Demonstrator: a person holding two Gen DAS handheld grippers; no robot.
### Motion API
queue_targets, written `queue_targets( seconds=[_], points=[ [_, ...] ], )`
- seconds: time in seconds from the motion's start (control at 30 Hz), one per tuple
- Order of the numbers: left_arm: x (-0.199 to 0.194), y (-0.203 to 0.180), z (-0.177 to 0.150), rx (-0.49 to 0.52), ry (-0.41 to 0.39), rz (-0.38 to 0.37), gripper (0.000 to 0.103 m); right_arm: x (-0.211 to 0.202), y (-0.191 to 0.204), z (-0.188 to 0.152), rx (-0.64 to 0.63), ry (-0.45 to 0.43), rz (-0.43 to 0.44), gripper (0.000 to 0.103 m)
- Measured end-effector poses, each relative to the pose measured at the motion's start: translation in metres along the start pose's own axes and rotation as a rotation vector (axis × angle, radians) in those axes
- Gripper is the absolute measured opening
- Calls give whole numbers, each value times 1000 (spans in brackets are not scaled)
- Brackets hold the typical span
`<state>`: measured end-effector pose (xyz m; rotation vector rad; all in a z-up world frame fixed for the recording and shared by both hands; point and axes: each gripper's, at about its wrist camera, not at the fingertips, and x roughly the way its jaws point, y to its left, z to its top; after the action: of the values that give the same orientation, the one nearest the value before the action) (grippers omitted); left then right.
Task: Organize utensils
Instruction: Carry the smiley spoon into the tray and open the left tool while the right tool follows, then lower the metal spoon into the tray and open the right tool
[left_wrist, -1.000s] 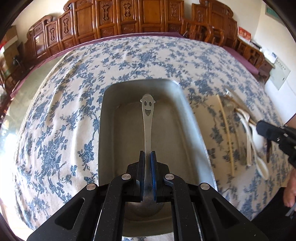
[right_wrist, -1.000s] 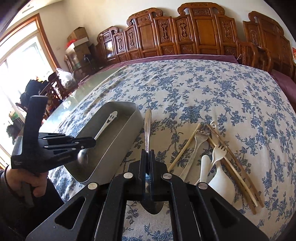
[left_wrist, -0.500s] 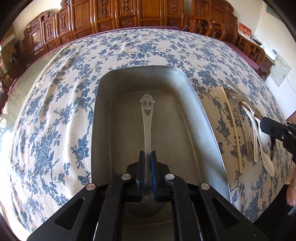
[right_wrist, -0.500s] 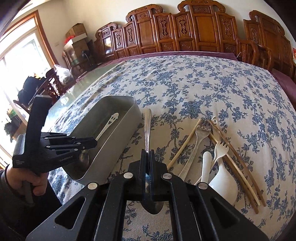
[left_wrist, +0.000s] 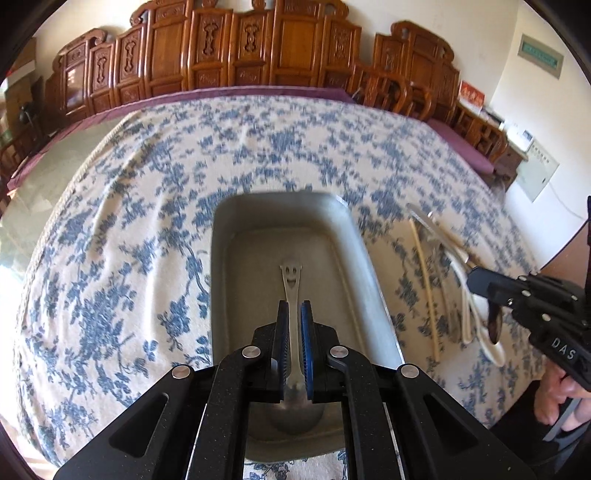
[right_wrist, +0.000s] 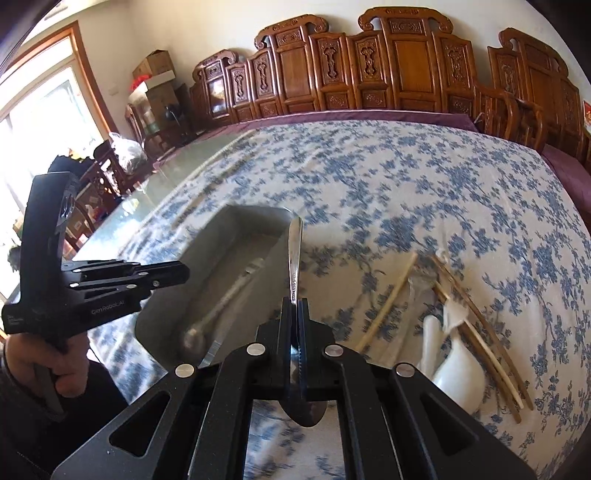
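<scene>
A grey metal tray (left_wrist: 221, 266) sits on the blue floral tablecloth. A steel spoon with a smiley-face handle (left_wrist: 290, 280) lies in the tray, its bowl near the front wall. My left gripper (left_wrist: 294, 308) has opened slightly: the blue pads (left_wrist: 282, 325) stand apart from the handle on both sides. In the right wrist view that spoon (right_wrist: 221, 306) lies loose in the tray (right_wrist: 243, 221), below the left gripper (right_wrist: 184, 275). My right gripper (right_wrist: 295, 306) is shut on a plain steel spoon (right_wrist: 294, 254), held above the tray's right rim.
White plastic spoons and forks (right_wrist: 454, 365) and wooden chopsticks (right_wrist: 480, 332) lie in a loose pile on the cloth right of the tray. Carved wooden chairs (right_wrist: 369, 74) line the table's far side. A window is at the left.
My left gripper has opened a little and let go of the smiley spoon, which now lies in the tray. The left gripper has drawn back and up. The right gripper has edged toward the tray.
</scene>
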<state>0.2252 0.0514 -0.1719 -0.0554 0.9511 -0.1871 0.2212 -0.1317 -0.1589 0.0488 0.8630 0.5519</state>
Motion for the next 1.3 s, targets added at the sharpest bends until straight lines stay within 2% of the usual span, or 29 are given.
queue_targets(
  seconds=[0.23,0.4,0.8,1.03,1.3],
  points=[
    [-24,22,7,-15,-61,24,5,15,43,16,42,-11,78,4],
    [-34,39,11,-41,-89,39,5,42,68,21,51,12,79,4],
    [-39,53,13,-71,-106,54,5,105,94,2,-54,136,-83,4],
    [-39,53,13,-70,-108,52,5,109,93,-2,-69,151,-103,5],
    [-38,46,11,-55,-107,41,5,78,91,2,-89,83,-75,5]
  ],
)
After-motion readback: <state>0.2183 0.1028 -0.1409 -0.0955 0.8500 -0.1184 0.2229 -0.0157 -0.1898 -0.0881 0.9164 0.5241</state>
